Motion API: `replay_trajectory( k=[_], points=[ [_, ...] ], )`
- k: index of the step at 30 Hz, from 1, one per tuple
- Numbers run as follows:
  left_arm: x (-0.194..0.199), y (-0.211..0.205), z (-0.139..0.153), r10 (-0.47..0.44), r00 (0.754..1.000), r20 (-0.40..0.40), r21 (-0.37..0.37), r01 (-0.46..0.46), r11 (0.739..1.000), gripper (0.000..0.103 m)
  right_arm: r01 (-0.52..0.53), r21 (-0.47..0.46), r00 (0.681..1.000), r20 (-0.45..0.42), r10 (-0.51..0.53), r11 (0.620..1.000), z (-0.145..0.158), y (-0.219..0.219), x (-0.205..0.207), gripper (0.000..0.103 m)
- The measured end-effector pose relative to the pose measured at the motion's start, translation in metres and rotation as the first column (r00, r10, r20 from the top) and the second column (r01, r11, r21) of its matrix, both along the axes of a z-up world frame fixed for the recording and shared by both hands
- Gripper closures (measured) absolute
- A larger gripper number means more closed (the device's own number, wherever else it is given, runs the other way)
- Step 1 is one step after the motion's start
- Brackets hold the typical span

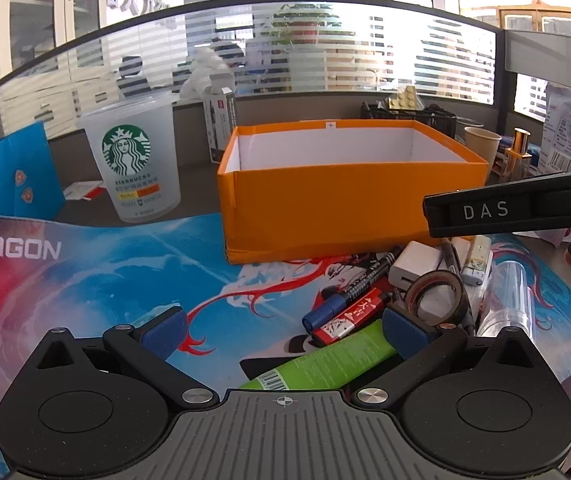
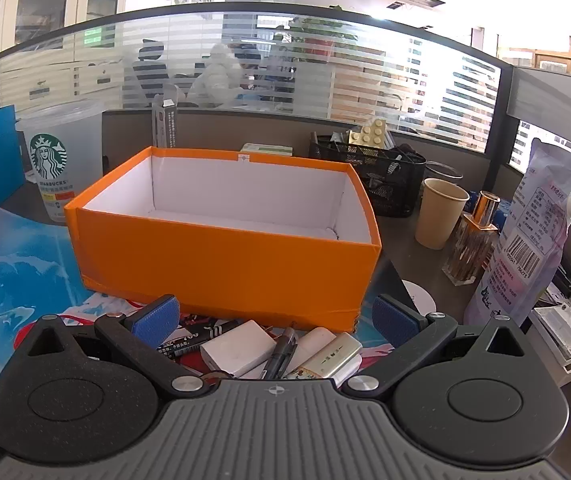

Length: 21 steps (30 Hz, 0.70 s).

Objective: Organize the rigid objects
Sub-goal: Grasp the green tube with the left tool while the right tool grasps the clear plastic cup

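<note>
An empty orange box (image 1: 337, 212) with a white inside stands on the blue mat; it also shows in the right wrist view (image 2: 225, 260). A pile lies in front of it: green tube (image 1: 325, 364), red lighter (image 1: 349, 316), blue-capped marker (image 1: 349, 288), tape roll (image 1: 435, 296), white charger (image 1: 413, 264), clear bottle (image 1: 513, 296). My left gripper (image 1: 283, 330) is open above the tube and lighter. My right gripper (image 2: 275, 318) is open above the white charger (image 2: 241, 348), a pen (image 2: 281, 352) and a small white-and-green box (image 2: 333, 356). The right gripper's body (image 1: 517, 208) reaches in from the right.
A Starbucks cup (image 1: 133, 160) and a blue paper bag (image 1: 9, 176) stand at the left. A black mesh organiser (image 2: 373, 176), a paper cup (image 2: 439, 212), a perfume bottle (image 2: 473, 236) and a printed pouch (image 2: 525, 240) crowd the right. A glass partition closes off the back.
</note>
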<state>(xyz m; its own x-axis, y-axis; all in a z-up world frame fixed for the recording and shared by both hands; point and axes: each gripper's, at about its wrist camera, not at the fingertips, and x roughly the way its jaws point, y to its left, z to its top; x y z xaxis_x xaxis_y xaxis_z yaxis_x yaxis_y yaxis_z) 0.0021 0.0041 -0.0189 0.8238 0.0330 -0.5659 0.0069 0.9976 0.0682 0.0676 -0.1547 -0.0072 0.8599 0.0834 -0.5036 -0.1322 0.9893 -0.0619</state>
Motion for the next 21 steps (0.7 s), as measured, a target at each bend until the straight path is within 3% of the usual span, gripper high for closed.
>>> replay_trajectory(
  k=[9,15,21],
  points=[
    [-0.004,-0.003,-0.004,-0.030,0.999,0.026,0.017,0.030,0.999,0.000,-0.007,-0.013,1.000,-0.004,0.007,1.000,-0.001,0.003,0.001,0.000],
    [-0.010,0.002,-0.010,-0.018,0.996,0.093,0.040,0.014,0.999,0.000,0.005,0.000,1.000,-0.008,-0.005,1.000,-0.002,-0.003,0.003,0.000],
    [-0.011,0.017,-0.020,-0.093,0.995,0.035,0.025,0.092,0.995,0.000,-0.038,0.041,0.999,-0.015,0.038,0.998,-0.010,-0.020,-0.005,0.000]
  ],
)
